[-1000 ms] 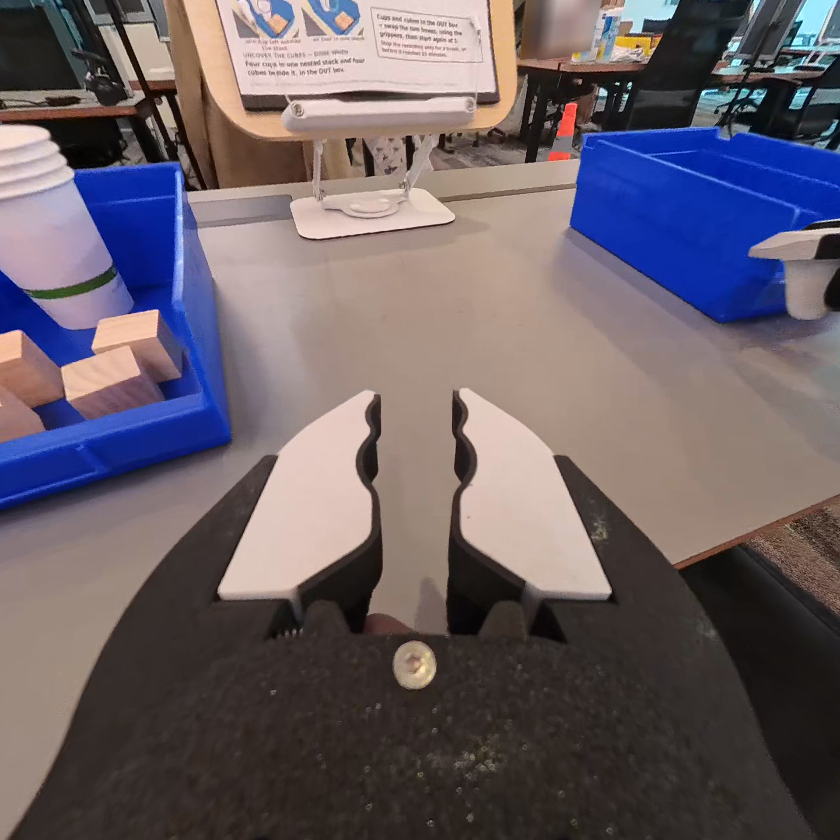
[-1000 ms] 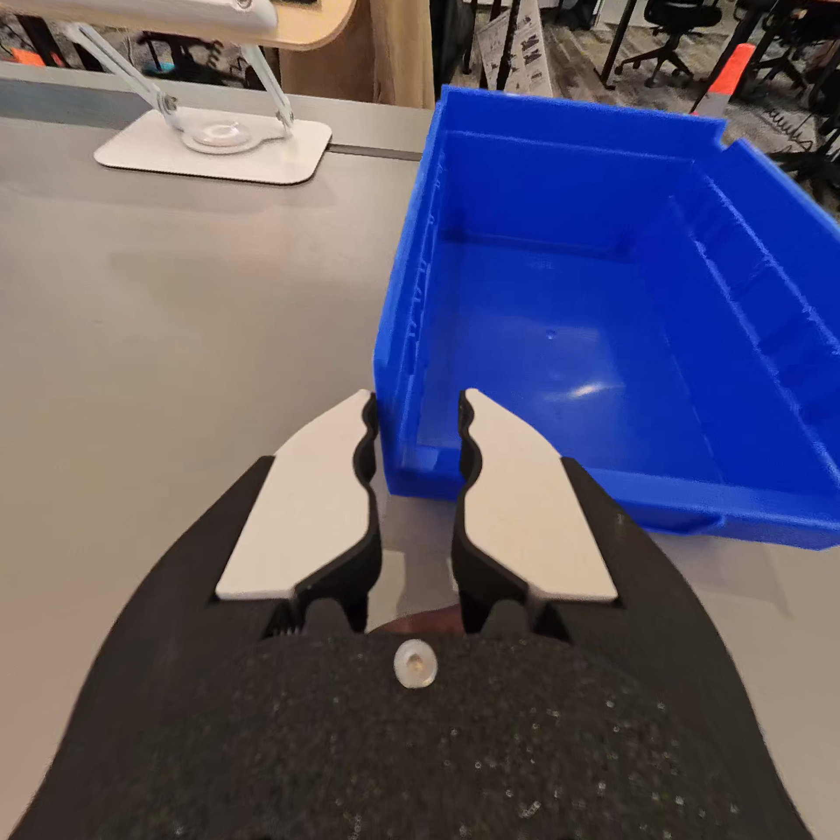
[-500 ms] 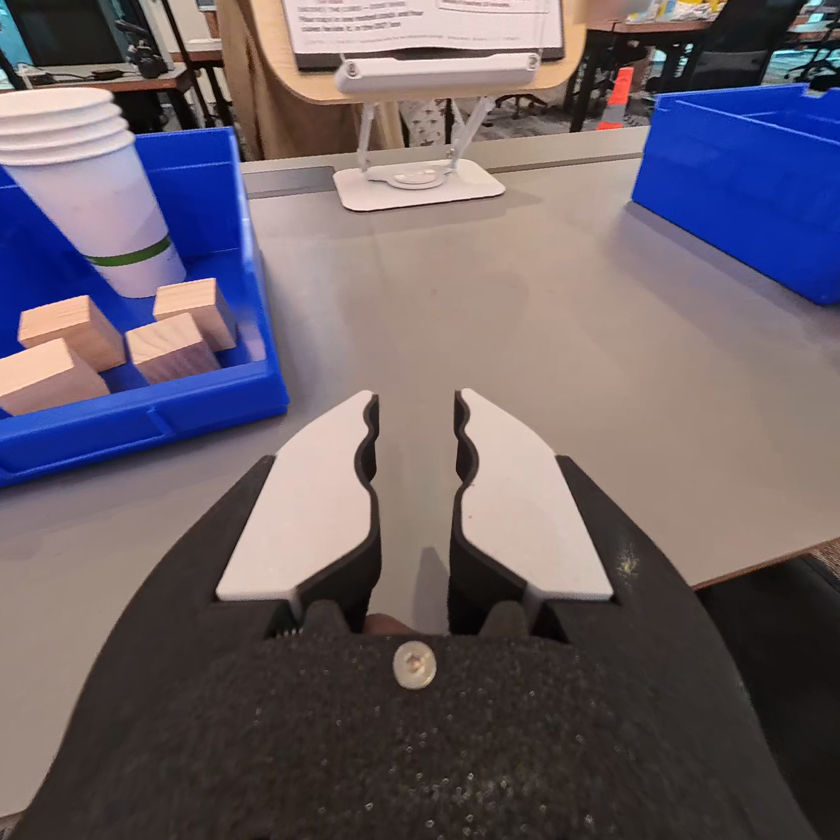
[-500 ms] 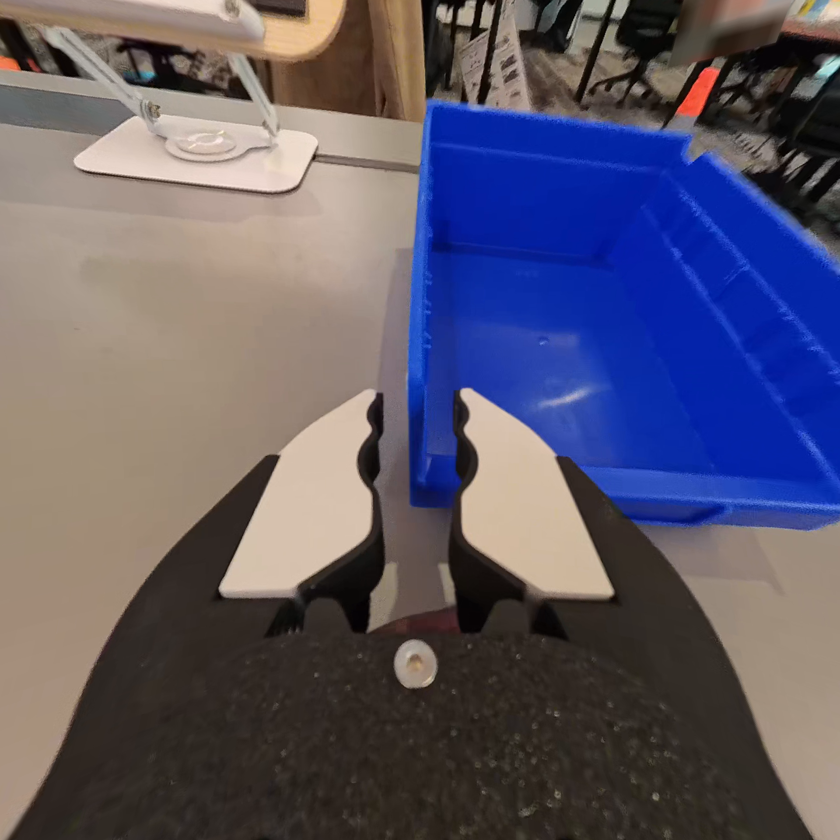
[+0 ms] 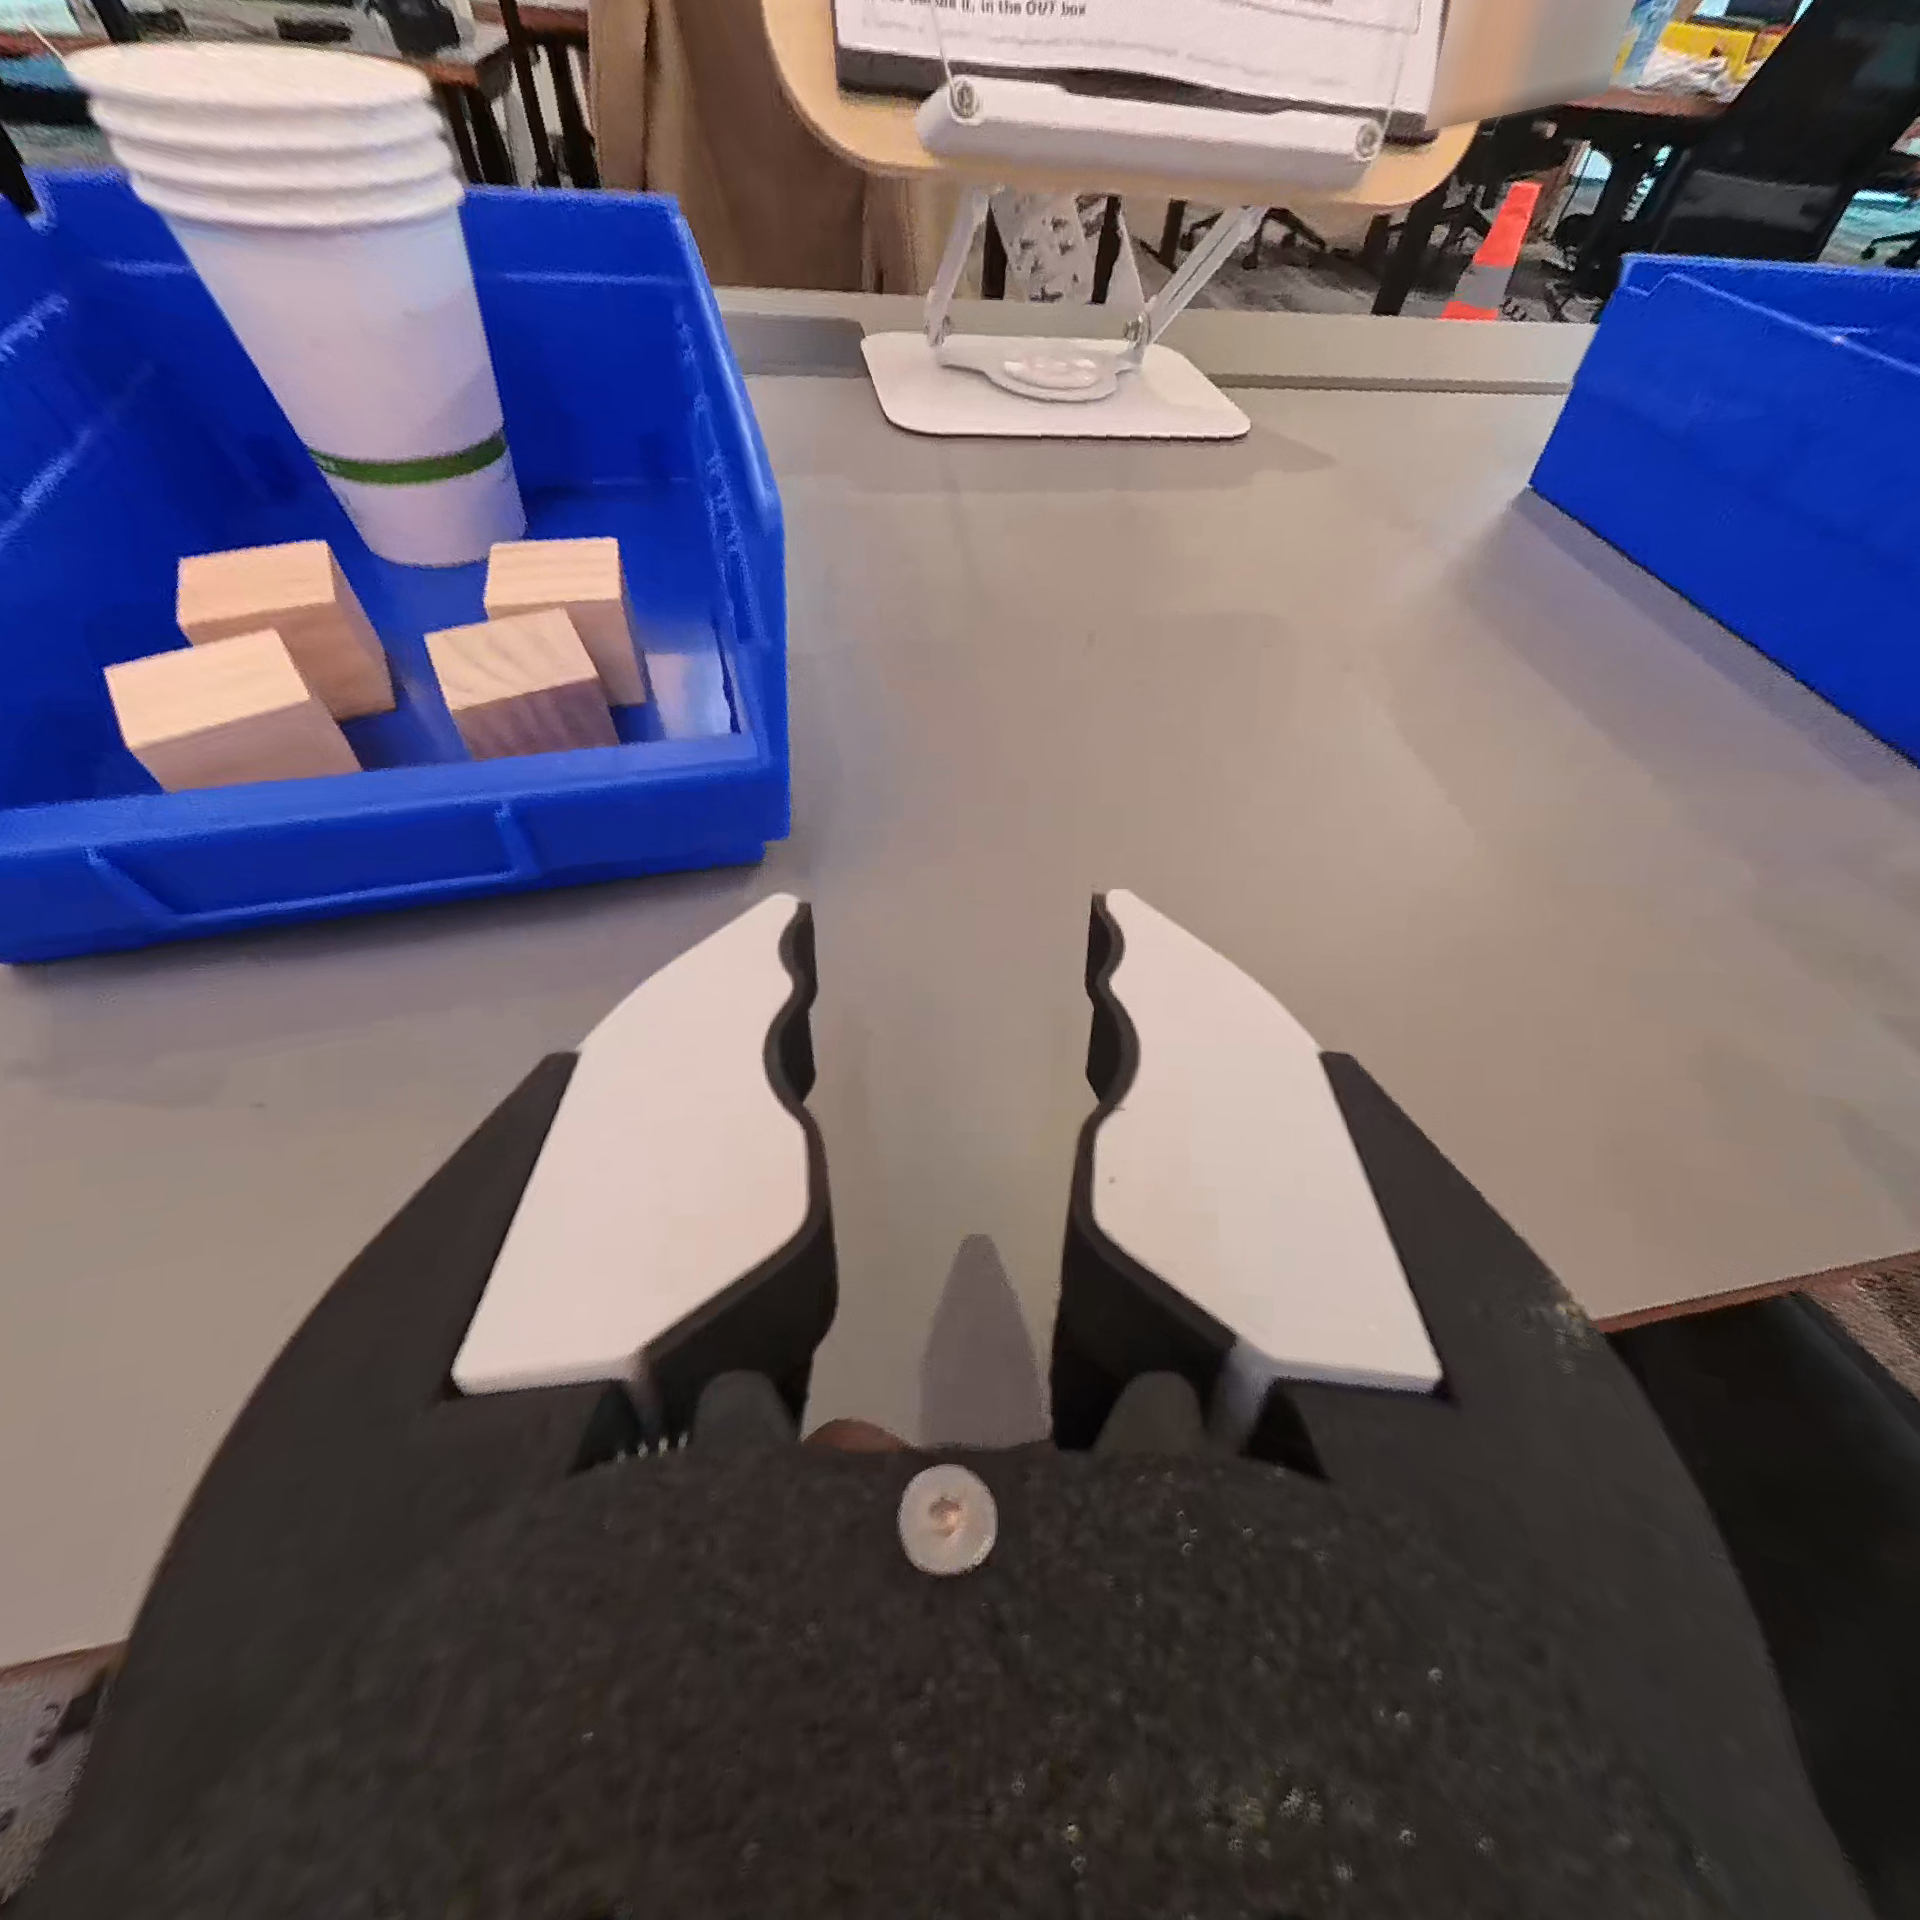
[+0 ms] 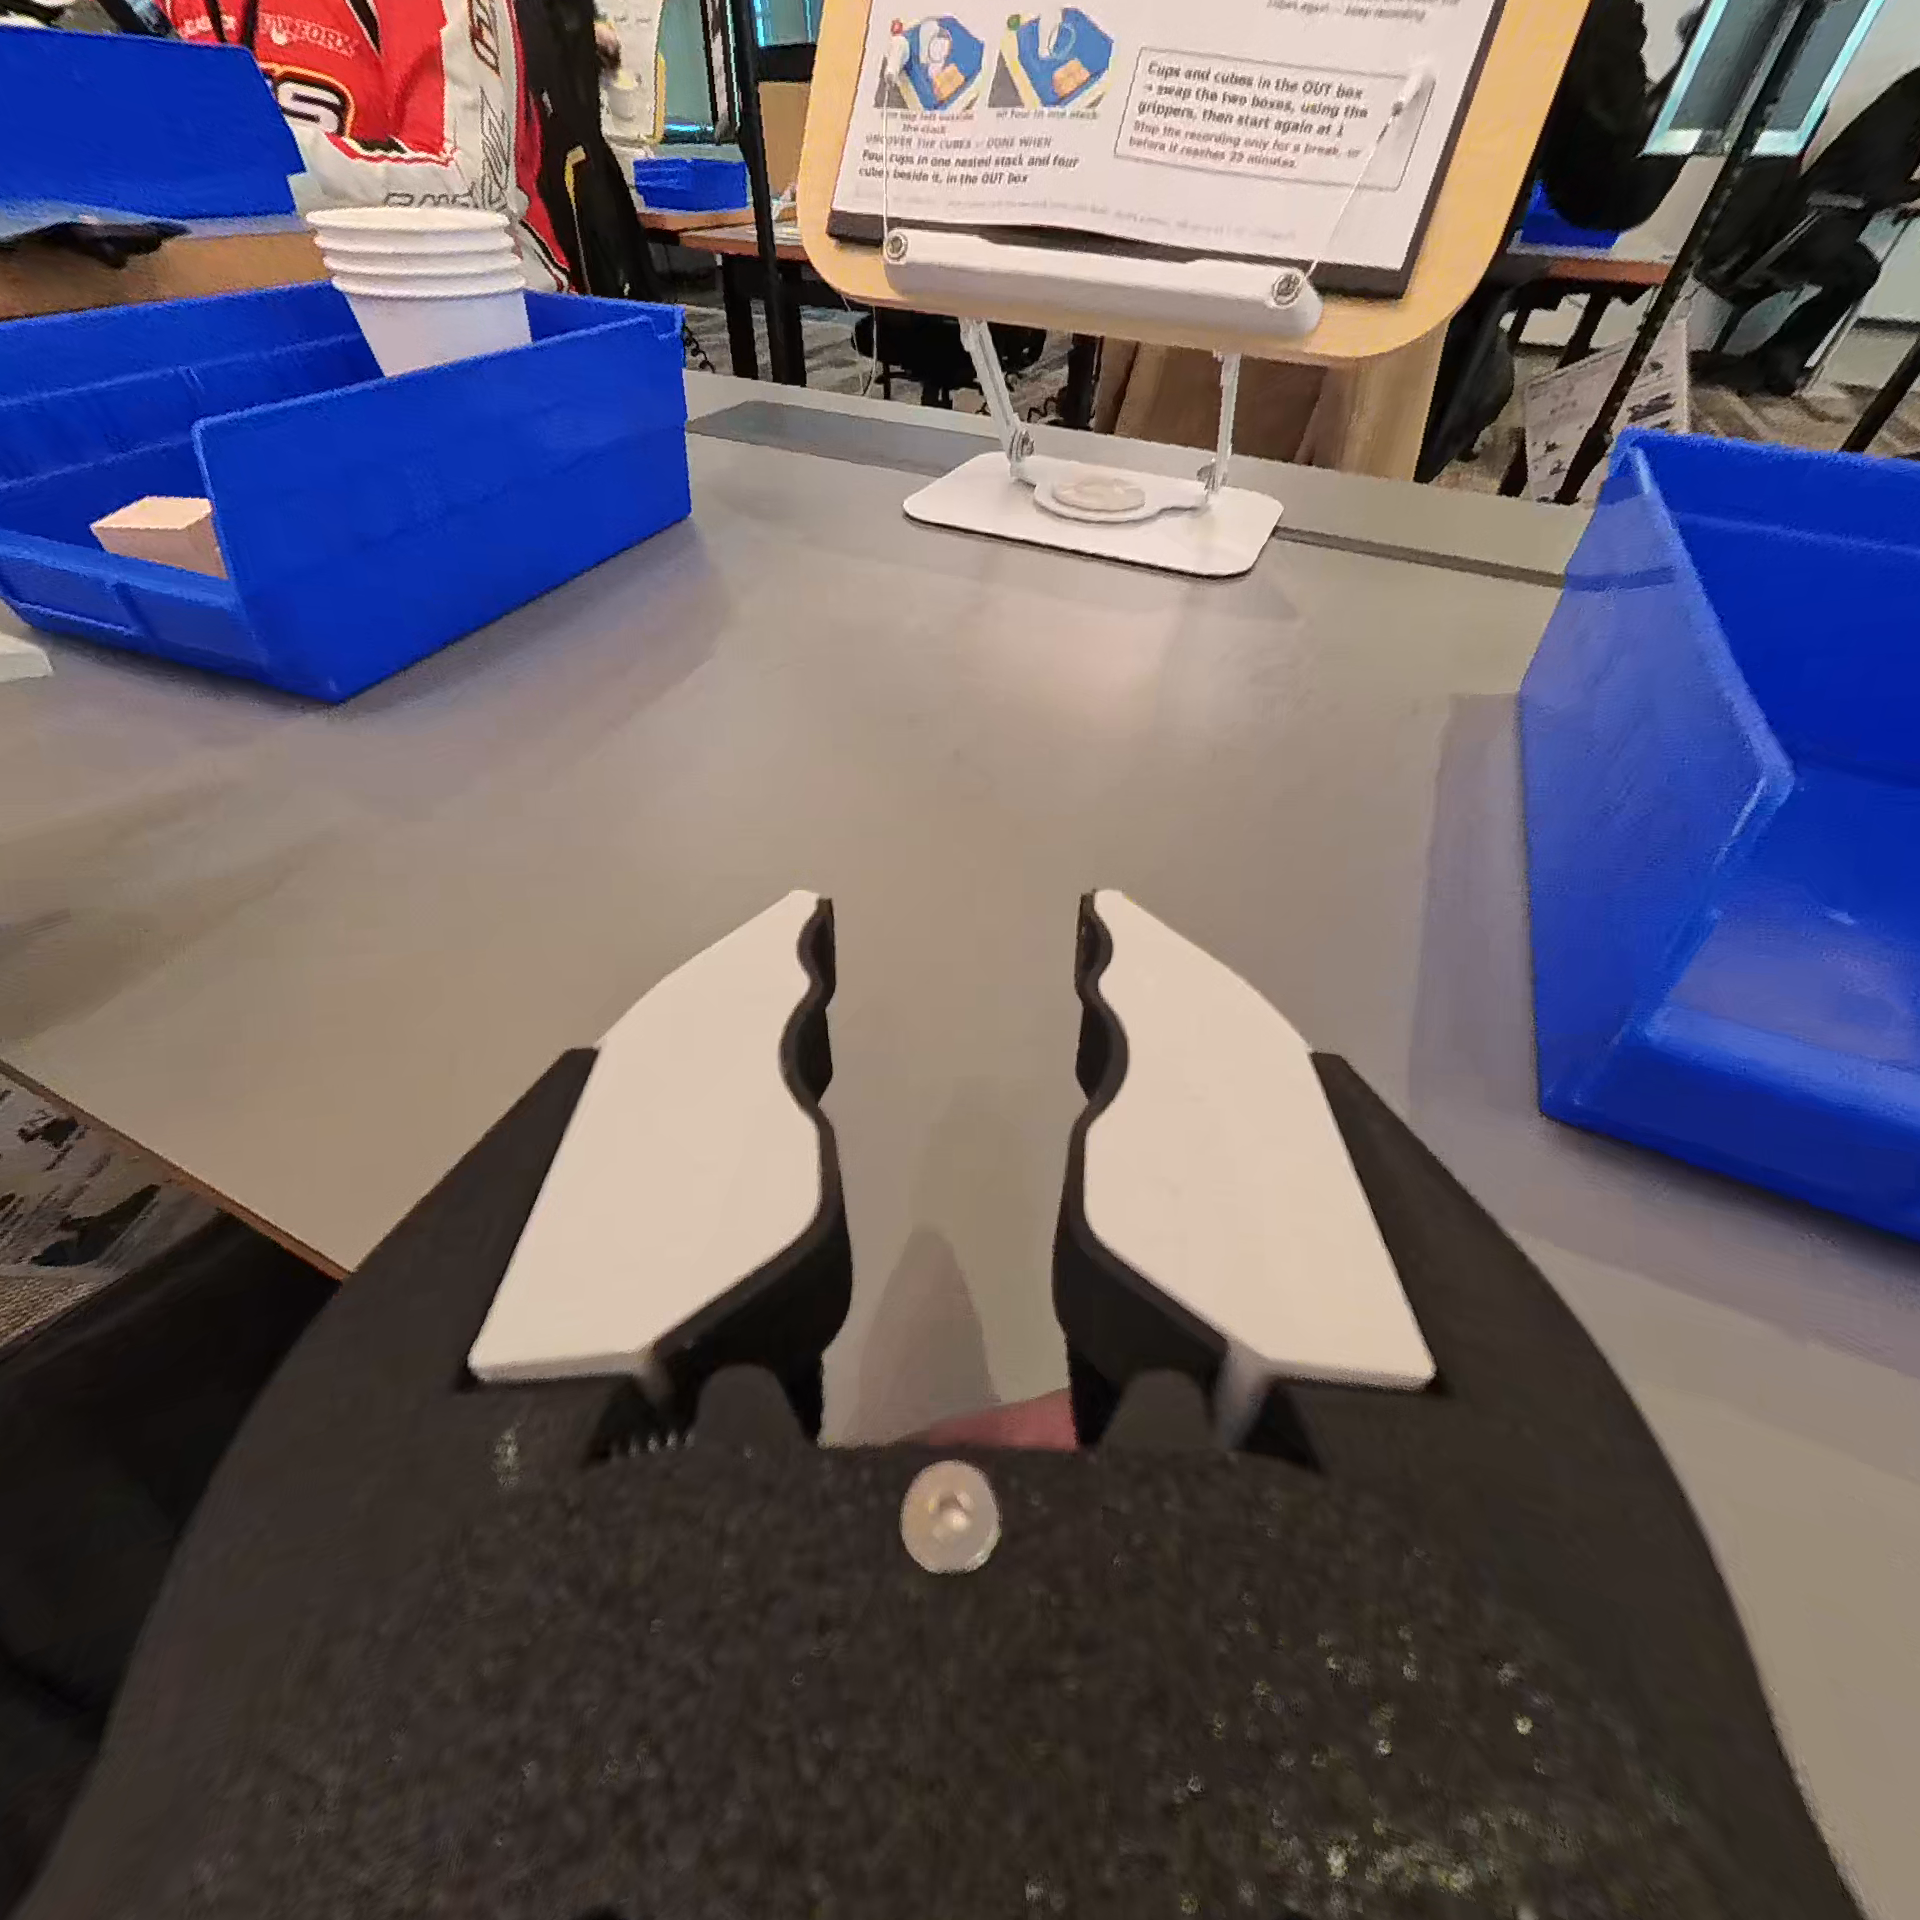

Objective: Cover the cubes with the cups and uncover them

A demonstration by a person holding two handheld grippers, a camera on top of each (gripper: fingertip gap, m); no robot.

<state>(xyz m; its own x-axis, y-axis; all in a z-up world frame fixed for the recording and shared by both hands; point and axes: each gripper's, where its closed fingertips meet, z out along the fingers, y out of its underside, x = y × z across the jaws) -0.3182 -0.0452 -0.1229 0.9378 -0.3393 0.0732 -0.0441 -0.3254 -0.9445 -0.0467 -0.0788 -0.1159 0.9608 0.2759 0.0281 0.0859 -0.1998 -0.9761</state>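
Note:
A nested stack of white paper cups point(image 5: 343, 301) with a green band stands in the left blue bin point(image 5: 416, 862). Several wooden cubes point(image 5: 520, 675) lie in front of it in the same bin. My left gripper point(image 5: 948, 925) is open and empty over the grey table, right of that bin's front corner. My right gripper point(image 6: 954, 914) is open and empty over the middle of the table. In the right wrist view the cup stack point(image 6: 421, 286) and one cube point(image 6: 161, 530) show in the left bin point(image 6: 436, 540) far left.
An empty blue bin point(image 6: 1662, 883) stands on the right and also shows in the left wrist view point(image 5: 1745, 499). A white stand point(image 6: 1091, 509) holding an instruction sheet is at the table's back. A person in a red and white top point(image 6: 416, 94) stands behind the left bin.
Both grippers have opened wider. The left gripper has turned toward the left bin, bringing cups and cubes into fuller view. The right gripper has swung left from the right bin to face the table's middle.

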